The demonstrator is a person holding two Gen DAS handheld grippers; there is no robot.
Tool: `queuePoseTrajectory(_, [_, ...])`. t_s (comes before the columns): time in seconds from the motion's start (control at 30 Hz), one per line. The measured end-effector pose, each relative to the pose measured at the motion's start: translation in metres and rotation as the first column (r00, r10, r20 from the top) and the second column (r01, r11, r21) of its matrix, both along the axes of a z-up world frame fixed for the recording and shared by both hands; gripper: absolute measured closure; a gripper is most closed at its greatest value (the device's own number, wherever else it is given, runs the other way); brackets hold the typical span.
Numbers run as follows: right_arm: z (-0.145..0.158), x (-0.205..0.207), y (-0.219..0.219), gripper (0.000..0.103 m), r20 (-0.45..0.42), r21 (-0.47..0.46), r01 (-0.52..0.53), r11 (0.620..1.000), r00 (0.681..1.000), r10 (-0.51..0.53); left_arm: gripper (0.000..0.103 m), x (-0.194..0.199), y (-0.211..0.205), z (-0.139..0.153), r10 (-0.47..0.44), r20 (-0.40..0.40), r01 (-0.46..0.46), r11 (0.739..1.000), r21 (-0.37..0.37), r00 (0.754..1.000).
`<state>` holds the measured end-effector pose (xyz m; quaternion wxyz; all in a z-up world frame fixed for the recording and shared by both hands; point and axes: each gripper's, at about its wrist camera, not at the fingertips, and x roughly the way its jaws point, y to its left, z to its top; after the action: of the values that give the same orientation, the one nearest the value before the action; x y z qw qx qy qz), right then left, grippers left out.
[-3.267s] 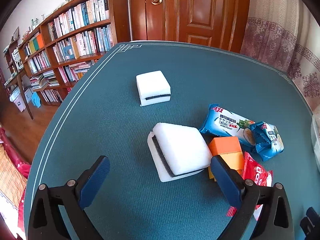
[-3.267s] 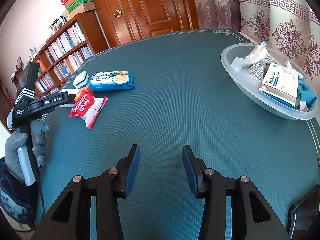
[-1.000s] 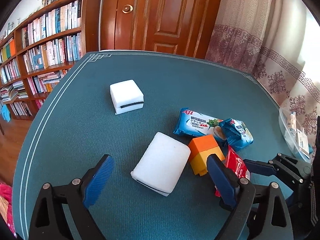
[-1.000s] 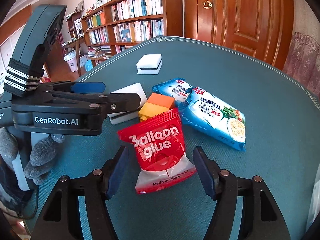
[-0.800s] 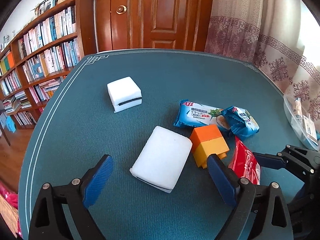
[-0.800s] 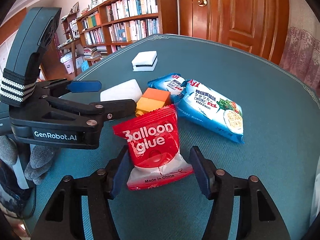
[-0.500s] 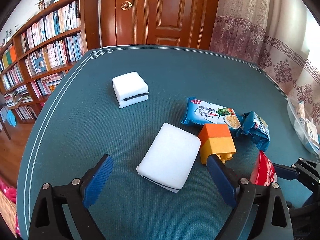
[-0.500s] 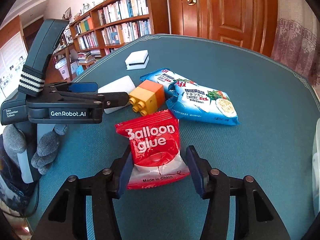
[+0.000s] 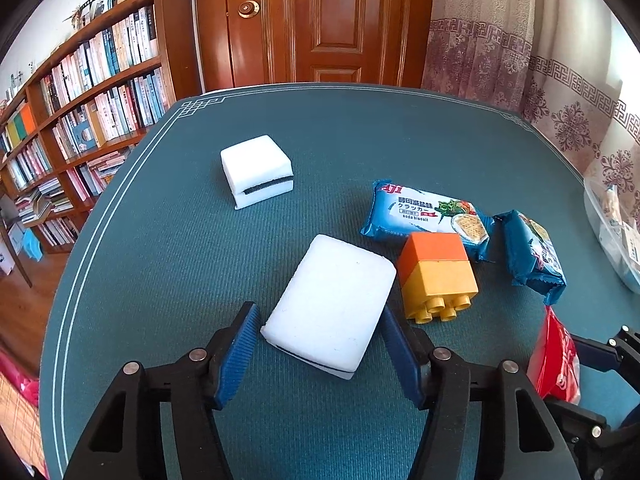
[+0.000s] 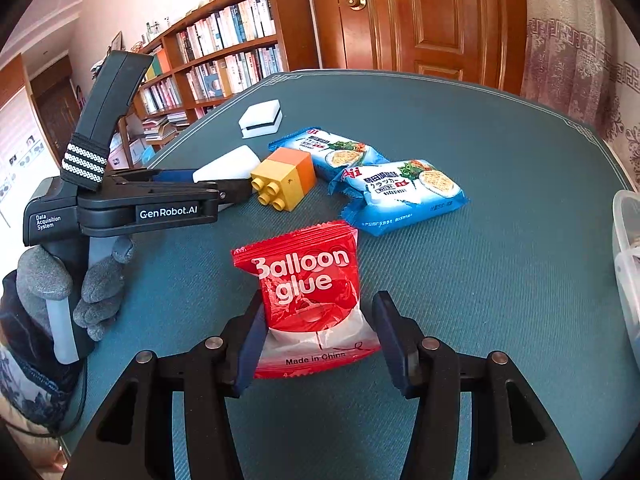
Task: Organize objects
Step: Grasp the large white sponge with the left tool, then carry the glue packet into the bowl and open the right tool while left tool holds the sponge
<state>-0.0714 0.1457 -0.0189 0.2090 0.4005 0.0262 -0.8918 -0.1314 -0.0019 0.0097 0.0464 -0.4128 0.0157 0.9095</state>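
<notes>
My left gripper (image 9: 320,344) is open, its fingers on either side of a flat white sponge (image 9: 330,304) lying on the green table; the right pad is very near its edge. My right gripper (image 10: 320,338) is open around a red "Balloon glue" packet (image 10: 308,280); the left pad touches it, the right pad stands apart. The packet looks raised off the cloth. An orange-and-yellow toy block (image 9: 438,276) lies beside the sponge. Two blue cracker packets (image 10: 400,196) (image 10: 332,152) lie behind it. A second white sponge (image 9: 258,170) sits farther back.
A clear plastic bowl (image 10: 626,264) with packets stands at the table's right edge. The left gripper body and gloved hand (image 10: 96,280) fill the left of the right wrist view. A bookshelf (image 9: 80,100) and wooden door (image 9: 320,20) stand beyond the table.
My left gripper has narrowed around the flat white sponge. My right gripper has closed in on the red packet and drawn it away from the block, which now lies on its side.
</notes>
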Motion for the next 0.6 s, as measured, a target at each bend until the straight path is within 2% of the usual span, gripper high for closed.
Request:
queuePoseTrajectory(0.13, [0.001, 0.002, 0.002, 0.050, 0.003, -0.014, 0.019, 1.000, 1.000, -0.019, 0.046, 0.001, -0.004, 0.003, 0.022, -0.022, -0.022, 1.000, 0.015, 1.000])
queuePoseTrajectory(0.37, [0.006, 0.014, 0.006, 0.054, 0.002, -0.047, 0.031, 0.998, 1.000, -0.031, 0.047, 0.005, -0.020, 0.014, 0.078, -0.068, -0.070, 0.992, 0.104, 0.995])
queuePoseTrajectory(0.6, [0.019, 0.024, 0.016, 0.055, -0.017, -0.081, 0.058, 0.995, 0.998, -0.059, 0.047, 0.009, -0.017, 0.021, 0.066, -0.107, -0.053, 0.990, 0.127, 0.992])
